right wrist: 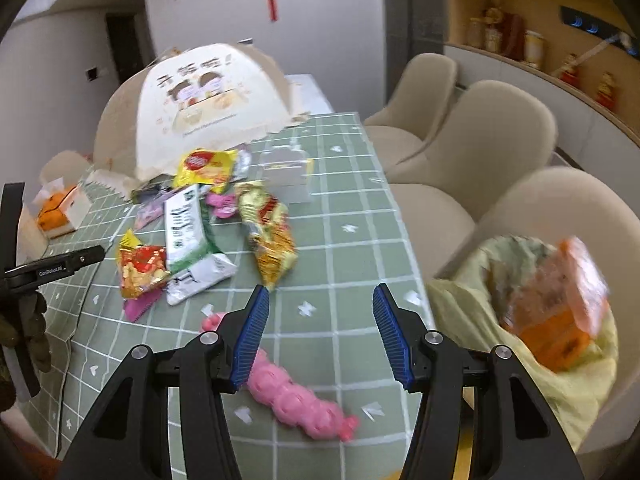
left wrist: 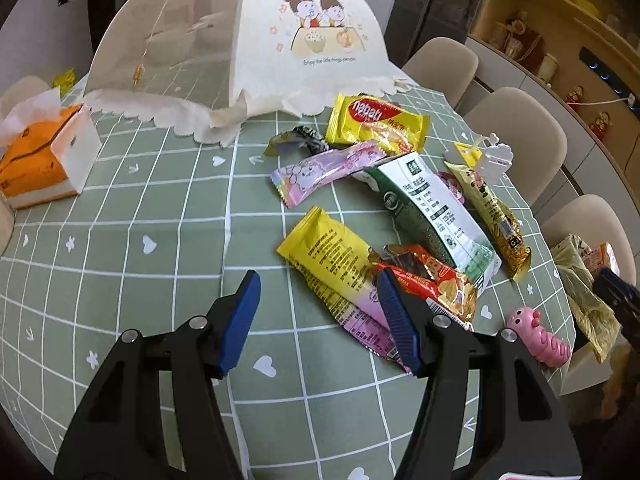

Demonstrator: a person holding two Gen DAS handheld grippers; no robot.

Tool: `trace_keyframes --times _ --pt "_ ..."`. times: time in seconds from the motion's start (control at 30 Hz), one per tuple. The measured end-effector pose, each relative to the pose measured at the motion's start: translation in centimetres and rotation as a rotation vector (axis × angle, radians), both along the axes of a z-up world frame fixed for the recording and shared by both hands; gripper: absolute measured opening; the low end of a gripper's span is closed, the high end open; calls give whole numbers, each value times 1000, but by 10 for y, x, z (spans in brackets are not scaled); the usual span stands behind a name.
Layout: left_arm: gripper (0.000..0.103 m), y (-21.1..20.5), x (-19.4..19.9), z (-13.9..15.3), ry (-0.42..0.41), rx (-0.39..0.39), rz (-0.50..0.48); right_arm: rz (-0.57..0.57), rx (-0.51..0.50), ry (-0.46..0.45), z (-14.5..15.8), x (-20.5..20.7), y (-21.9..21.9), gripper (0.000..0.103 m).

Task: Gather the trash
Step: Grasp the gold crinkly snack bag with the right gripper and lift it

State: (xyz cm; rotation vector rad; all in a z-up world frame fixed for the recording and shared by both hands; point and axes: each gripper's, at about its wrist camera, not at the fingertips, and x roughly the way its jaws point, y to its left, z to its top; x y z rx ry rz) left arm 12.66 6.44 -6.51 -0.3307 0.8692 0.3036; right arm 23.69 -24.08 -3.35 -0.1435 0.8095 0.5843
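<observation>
- Since all the trash here is thin foil/plastic wrappers, expect light, crinkly, slippery stuff; pinch near a crimped end, e.g. yellow-pink wrapper (left wrist: 340, 280) close by the left gripper (left wrist: 318, 316).
- Wrappers lie heaped mid-table on the green cloth (left wrist: 160, 220), overlapping.
- Left gripper: jaws partly apart, nothing held.
- Right gripper (right wrist: 320, 328): jaws wide, empty, over the pink toy (right wrist: 296, 396).
- Yellow bag (right wrist: 540, 380) w/ orange pack sits on a chair, blurred.
- Hard to tell: wrappers under the white-green pouch (left wrist: 432, 216).
</observation>
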Motion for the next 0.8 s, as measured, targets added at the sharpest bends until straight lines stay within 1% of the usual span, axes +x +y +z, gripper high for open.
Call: trace_keyframes --times 0.1,0.17,0.23,0.3,0.37,0.4,0.43,0.47,0.5,0.53,0.57,0.67,0.8 --pt "58 -1 0 3 -10 8 -21 50 5 2 0 20 23 51" --pt "58 0 1 4 -13 6 -31 68 22 15 -2 40 40 51" --pt "58 0 0 5 -17 1 -41 89 38 49 -9 64 58 51" --pt "58 1 -1 6 -21 -12 -41 98 25 70 -20 81 73 51" --pt "58 4 -3 5 -19 -28 -38 97 6 116 -37 98 87 51" --pt "58 5 -3 5 -18 -35 -39 101 2 164 -49 106 91 51" --pt "58 6 -4 5 -17 -39 -39 107 2 199 -56 110 94 45" --pt "58 7 -5 5 -16 -38 -38 122 9 245 -64 111 95 33" --pt "58 8 -5 4 -11 -37 -36 137 21 269 -68 110 94 26" --pt "58 9 -5 4 -8 -36 -35 154 32 282 -70 105 92 21" --pt "58 10 -4 2 -3 -35 -34 163 25 271 -69 99 90 19" --pt "58 12 1 -4 13 -45 -25 165 1 239 -62 81 81 17" --pt "58 10 4 -6 9 -111 -32 104 41 203 -43 61 54 17"
